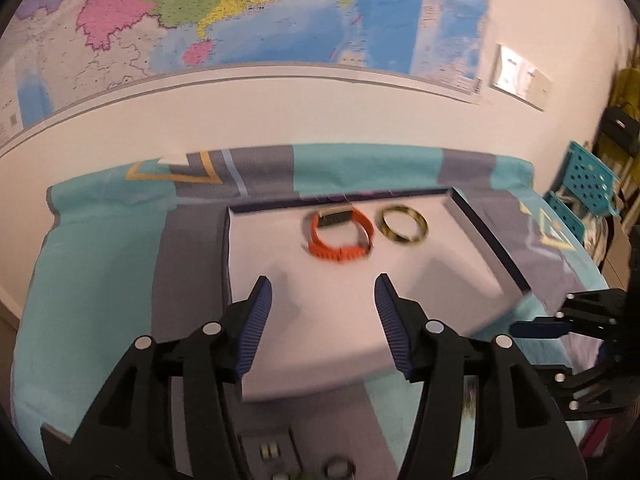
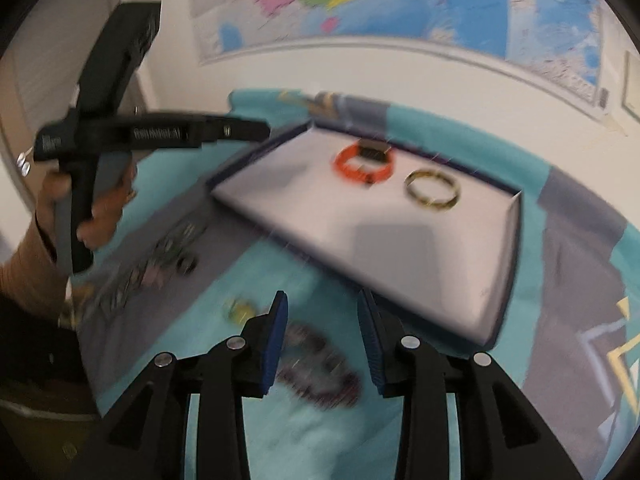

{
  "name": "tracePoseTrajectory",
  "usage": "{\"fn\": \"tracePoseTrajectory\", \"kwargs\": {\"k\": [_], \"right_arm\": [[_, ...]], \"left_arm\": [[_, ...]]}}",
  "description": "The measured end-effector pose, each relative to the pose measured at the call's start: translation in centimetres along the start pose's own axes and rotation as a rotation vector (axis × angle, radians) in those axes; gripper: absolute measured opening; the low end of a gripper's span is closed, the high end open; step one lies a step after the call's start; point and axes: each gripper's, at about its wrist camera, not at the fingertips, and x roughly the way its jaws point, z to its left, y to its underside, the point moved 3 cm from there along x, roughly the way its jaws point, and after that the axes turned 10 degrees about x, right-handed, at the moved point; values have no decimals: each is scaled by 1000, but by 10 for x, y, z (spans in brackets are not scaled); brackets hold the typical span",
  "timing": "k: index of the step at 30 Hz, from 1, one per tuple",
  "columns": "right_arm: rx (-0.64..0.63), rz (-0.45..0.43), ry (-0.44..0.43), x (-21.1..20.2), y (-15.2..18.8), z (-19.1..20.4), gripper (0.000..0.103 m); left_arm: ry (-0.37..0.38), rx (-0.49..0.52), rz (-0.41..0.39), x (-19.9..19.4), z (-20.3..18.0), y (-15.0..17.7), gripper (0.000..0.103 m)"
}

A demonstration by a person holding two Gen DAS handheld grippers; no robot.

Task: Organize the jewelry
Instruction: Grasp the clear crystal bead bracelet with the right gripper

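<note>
A shallow white tray with a dark rim (image 1: 460,280) (image 2: 400,240) lies on the cloth-covered table. In it sit an orange wristband with a dark face (image 1: 340,236) (image 2: 362,164) and a gold and black bangle (image 1: 403,225) (image 2: 433,190). My left gripper (image 1: 322,300) is open and empty above the tray's near part. My right gripper (image 2: 322,320) is open and empty, hovering over a dark beaded bracelet (image 2: 320,364) on the cloth. It also shows at the right edge of the left wrist view (image 1: 560,324).
Several loose jewelry pieces lie blurred on the cloth left of the tray (image 2: 160,264), with a small yellow piece (image 2: 240,308). More small rings lie near the table's front edge (image 1: 340,468). A map hangs on the wall (image 1: 240,12). Teal chairs (image 1: 588,184) stand at right.
</note>
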Motion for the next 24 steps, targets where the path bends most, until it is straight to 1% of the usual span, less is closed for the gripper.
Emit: {"fn": "tracePoseTrajectory", "kwargs": {"k": [2,4,7,9,13,14,15,17,19,20,24], "right_arm": [[-19,22,-5,3,7,6,34],[-28,35,8,4,16,11,34],[-42,35,27,8,16,14,34],[-51,44,26,13,15,15,34],[-65,64,19,22,16,16,33],[-66,65,18,21,16,17,30],[-66,65,19,22,15,17,24],[-62,69,22,22,16,16,16],[-57,65,25,21,17,16,12],[-48,62,21,19,18,15,8],[-19,41,3,11,17,13,8]], "left_arm": [[2,10,3,-9,-2,13,53],[-1,10,5,-15,-4,27,54],[13,-19,23,-23,-3,48,54],[4,-28,31,-25,-3,57,54],[20,-46,38,-31,-5,72,54],[24,-47,41,-32,-6,75,54],[24,-50,42,-32,-6,78,54],[23,-55,47,-34,-6,84,54],[29,-63,49,-36,-5,87,54],[30,-65,51,-36,-5,89,54],[28,-71,63,-37,-2,95,55]]}}
